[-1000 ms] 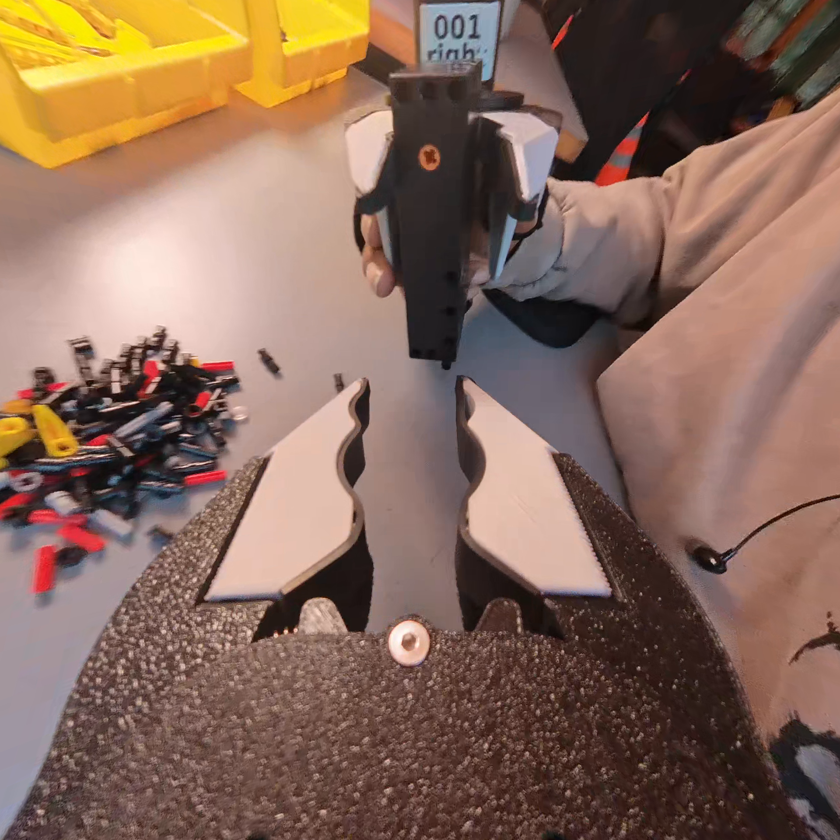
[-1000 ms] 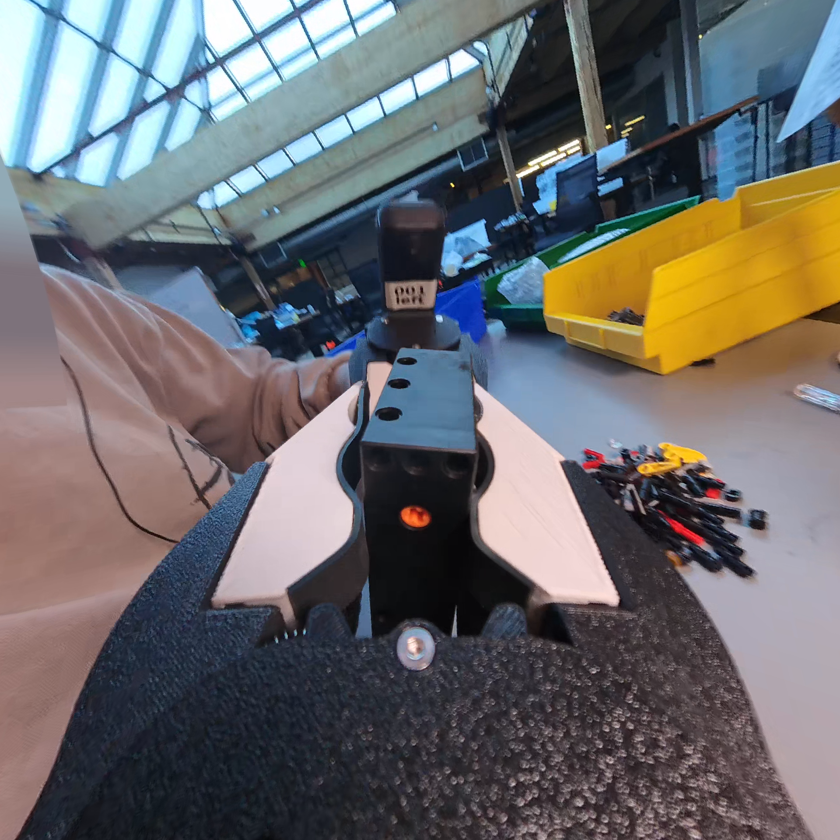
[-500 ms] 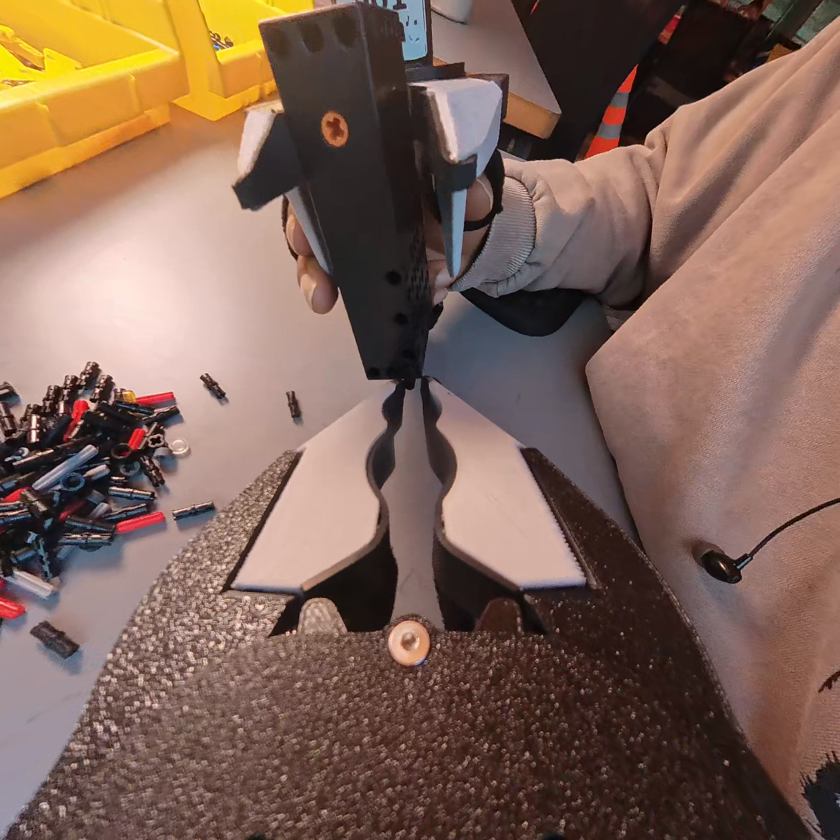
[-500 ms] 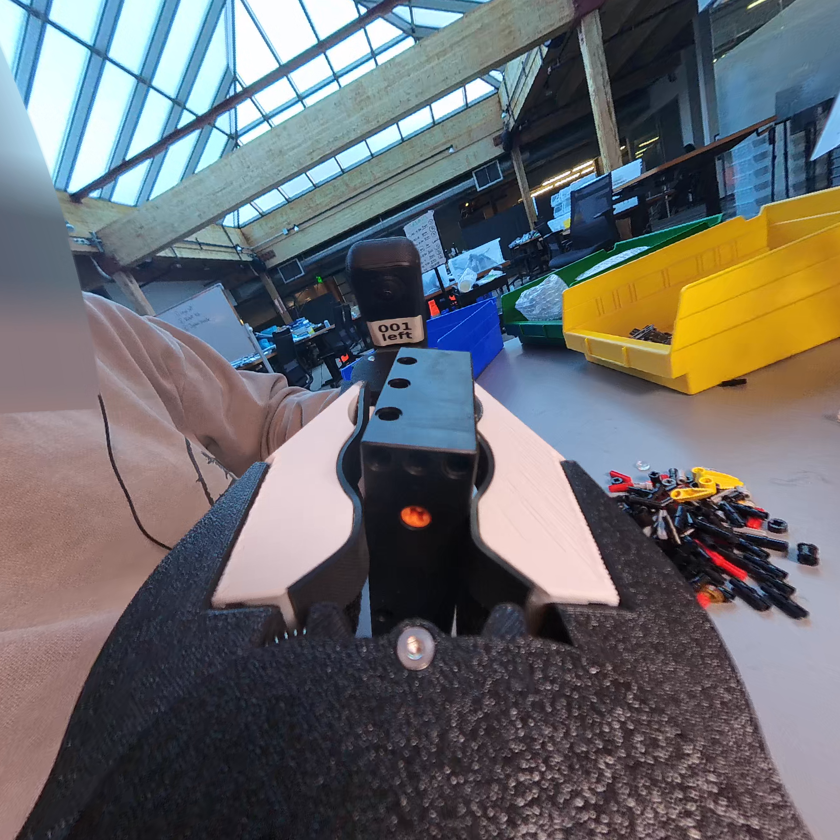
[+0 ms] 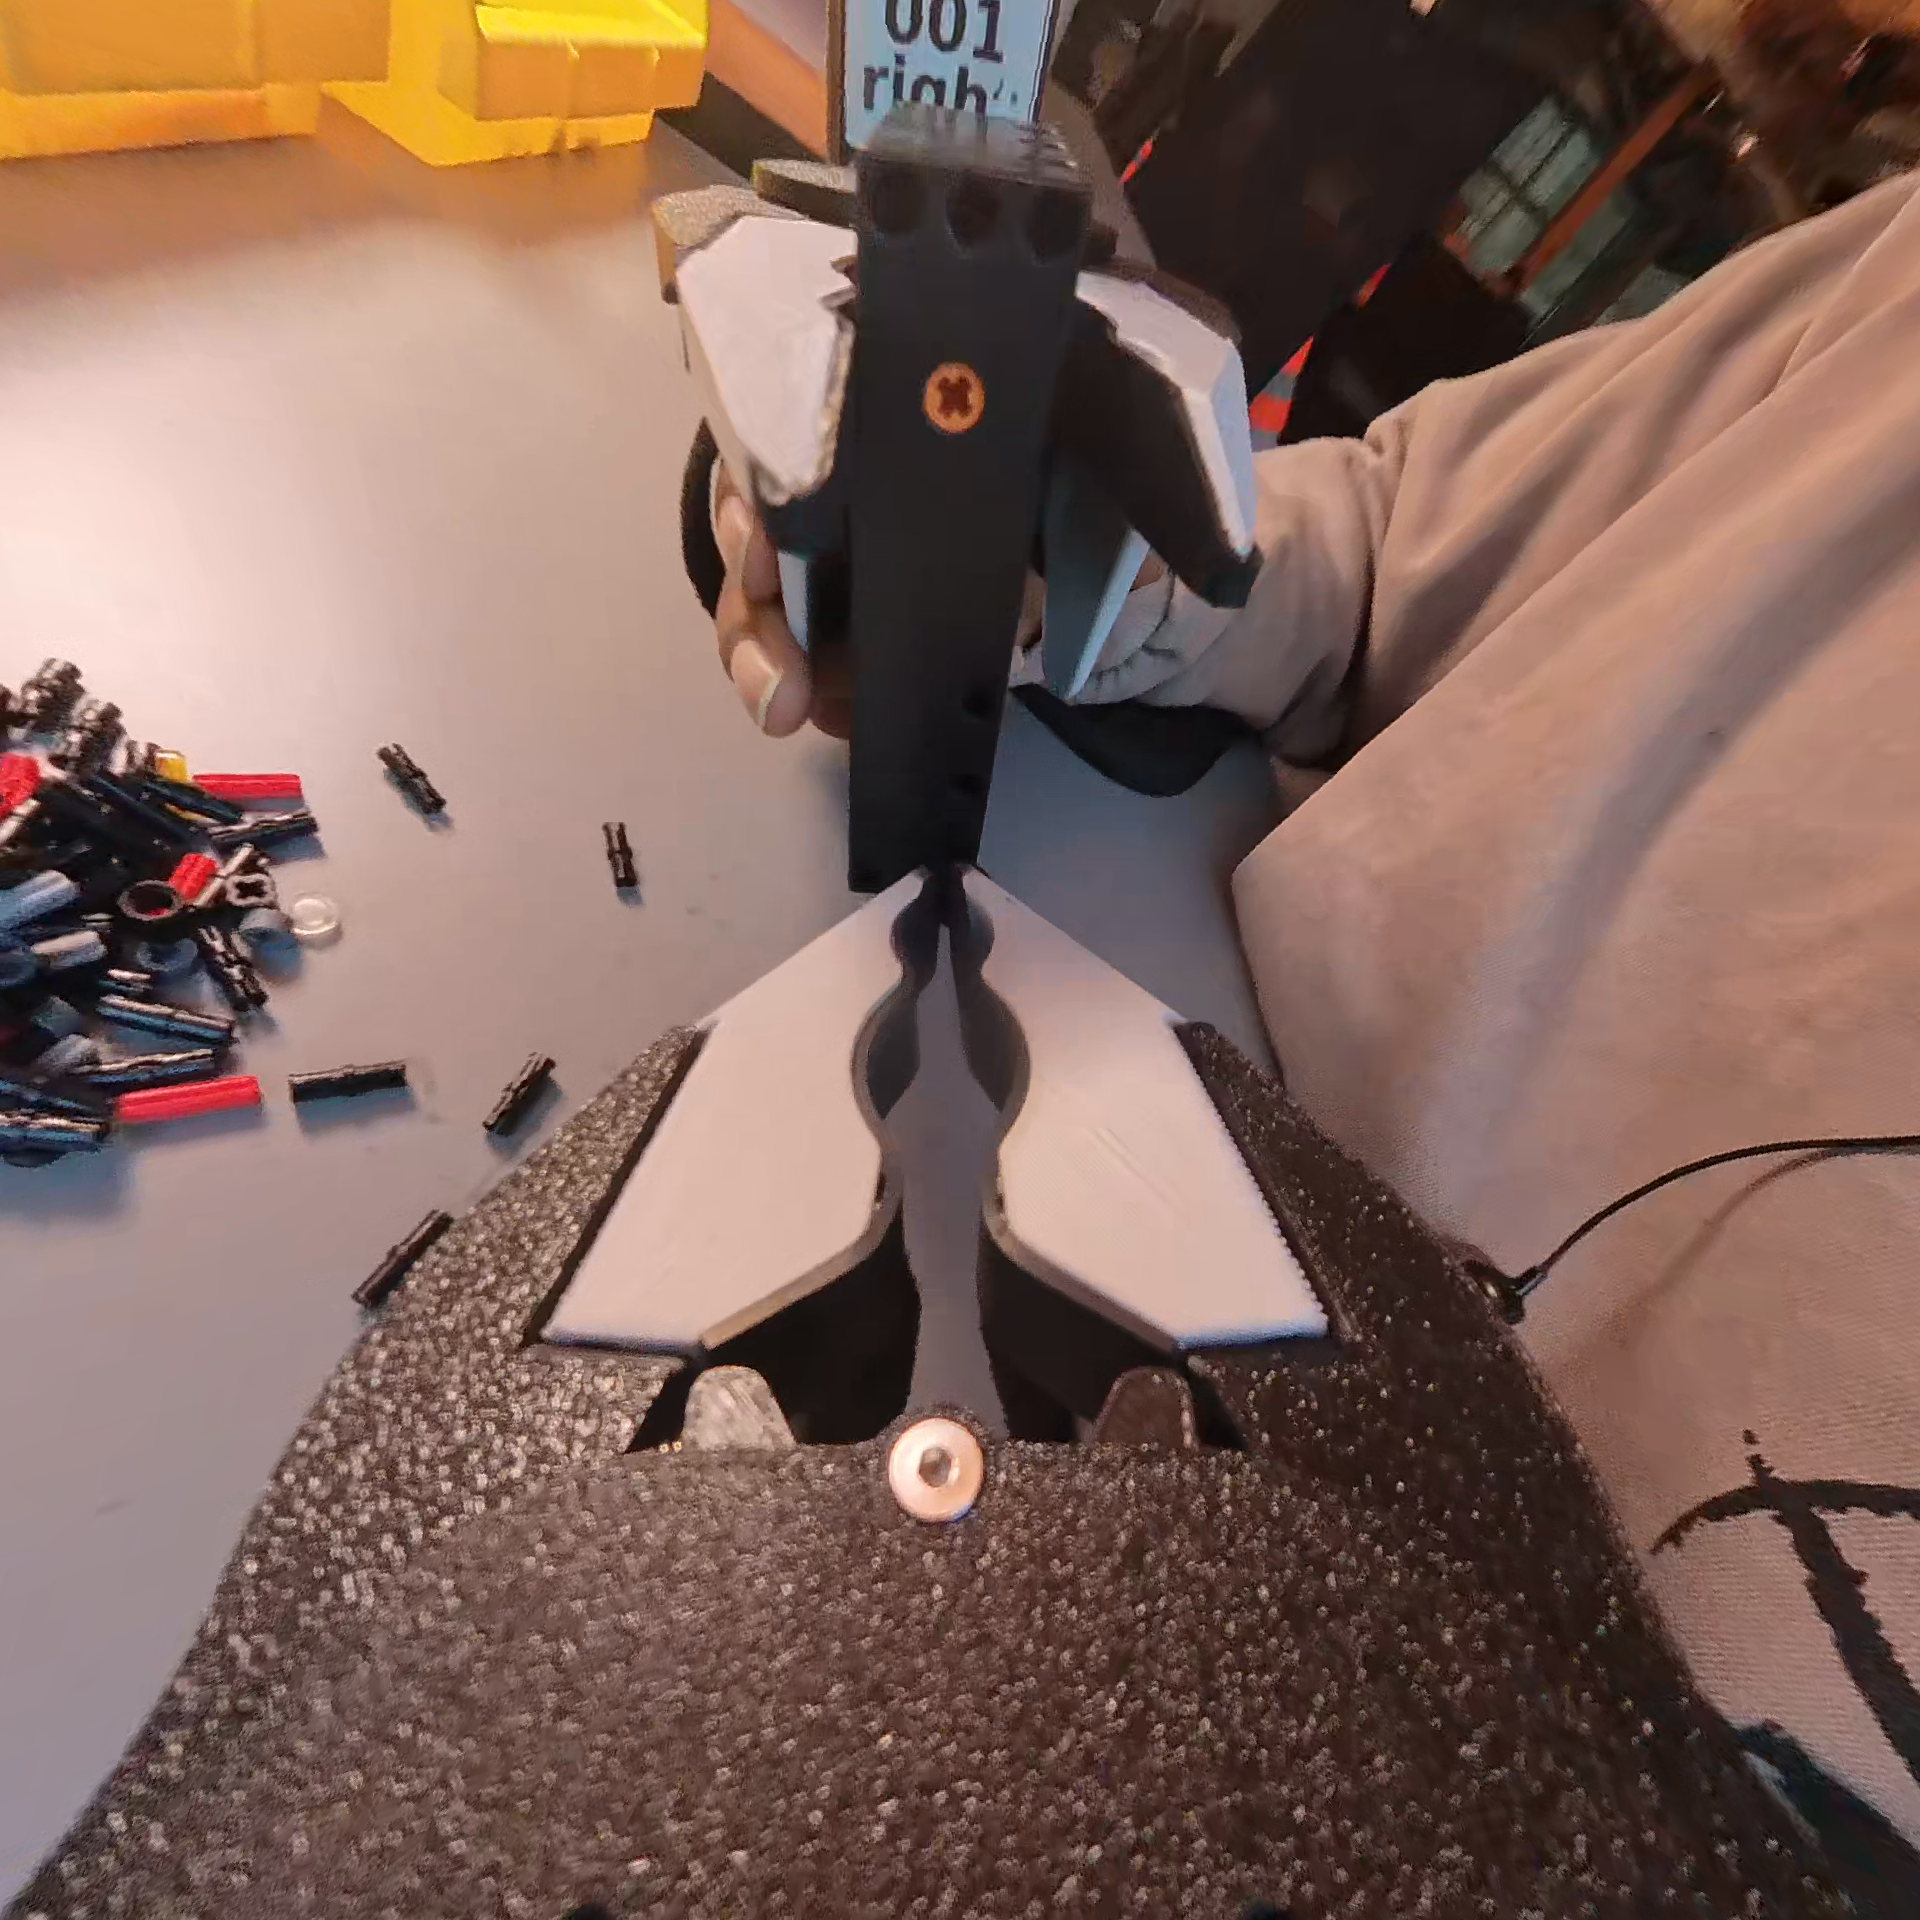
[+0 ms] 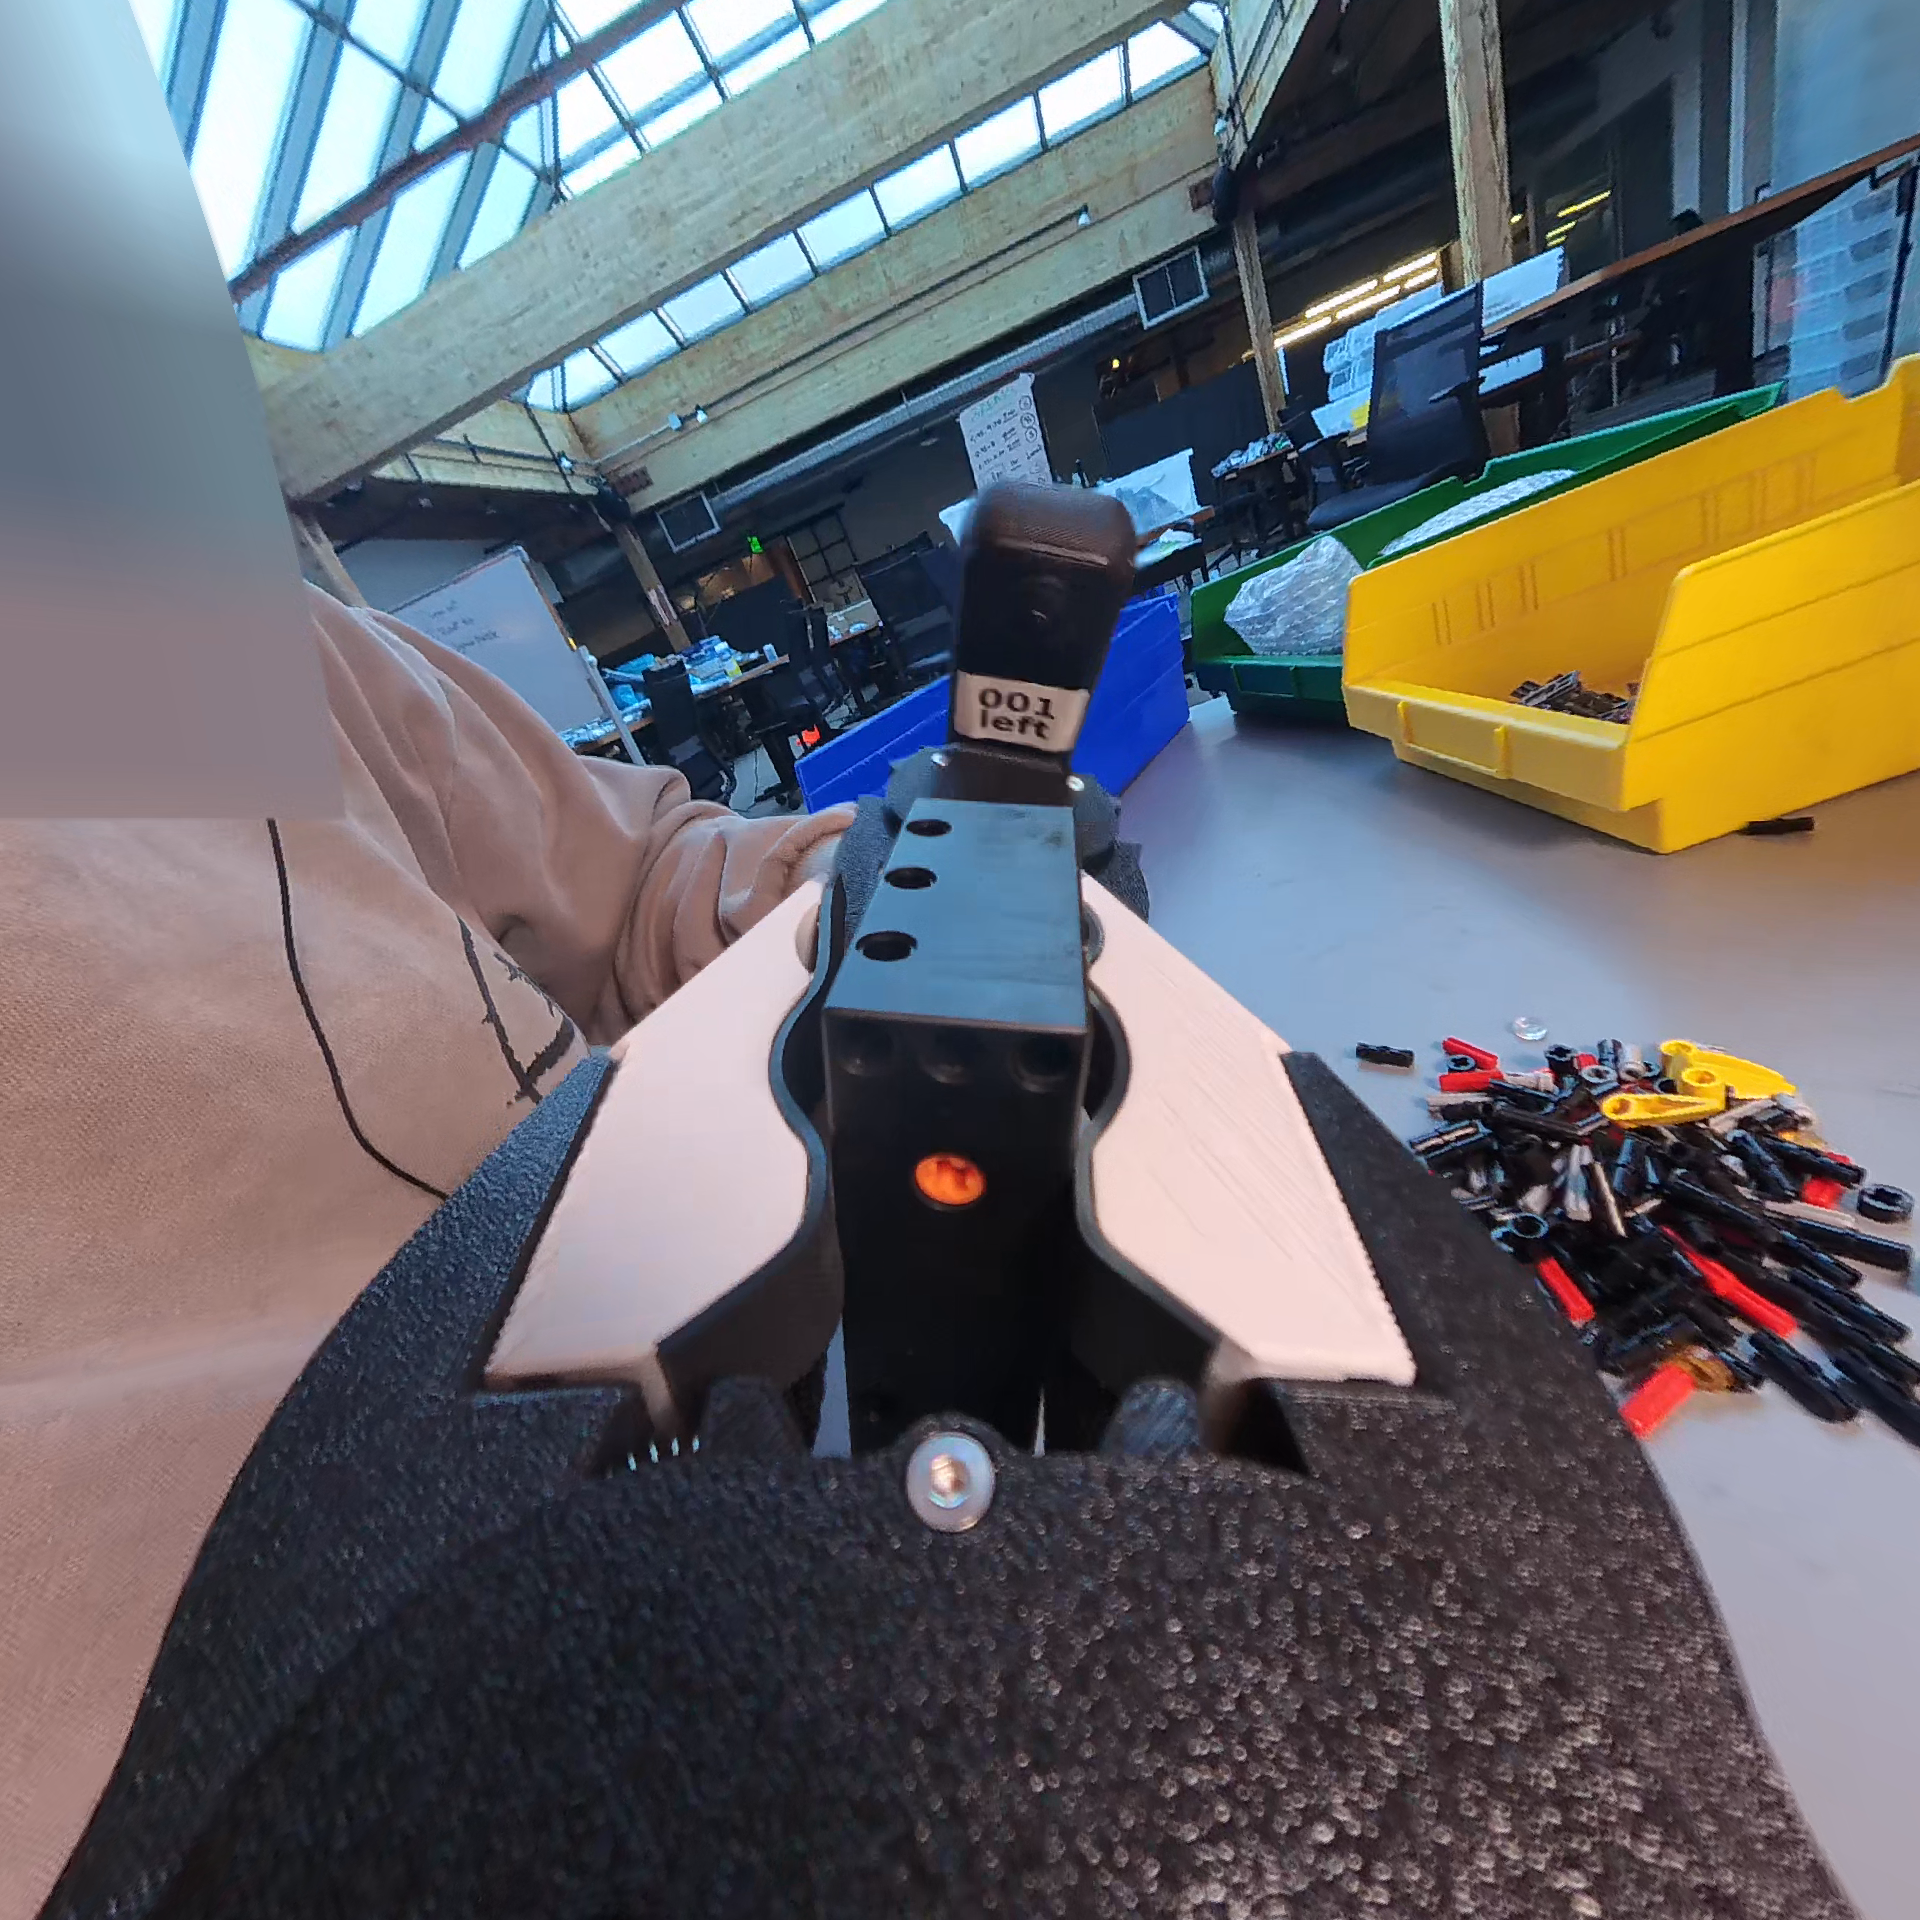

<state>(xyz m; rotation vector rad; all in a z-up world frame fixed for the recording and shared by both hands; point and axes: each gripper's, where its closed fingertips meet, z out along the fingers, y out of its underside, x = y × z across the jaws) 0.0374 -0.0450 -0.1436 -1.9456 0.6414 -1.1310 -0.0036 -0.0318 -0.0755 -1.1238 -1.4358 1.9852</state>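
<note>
Gripping a black block (image 6: 951, 1132) with your right tongs (image 6: 951, 914), you're clamping it between both white fingers (image 6: 675, 1174), and its far end is poking out toward your left tongs (image 5: 943, 883). Those left tongs are squeezed nearly together at the tips, pinching something tiny and dark right at the block's end, but it's too small for me to make out. The block is covering most of the left tongs in the right wrist view, so only the camera stalk is showing above it. Your hand (image 5: 769, 623) is mostly tucked behind the block too. Over on the grey table (image 5: 312, 468), a pile of small black, red and grey pegs (image 5: 114, 935) is getting cut off by the frame edge, and the yellow bins (image 5: 343, 73) are cropped at the top.
</note>
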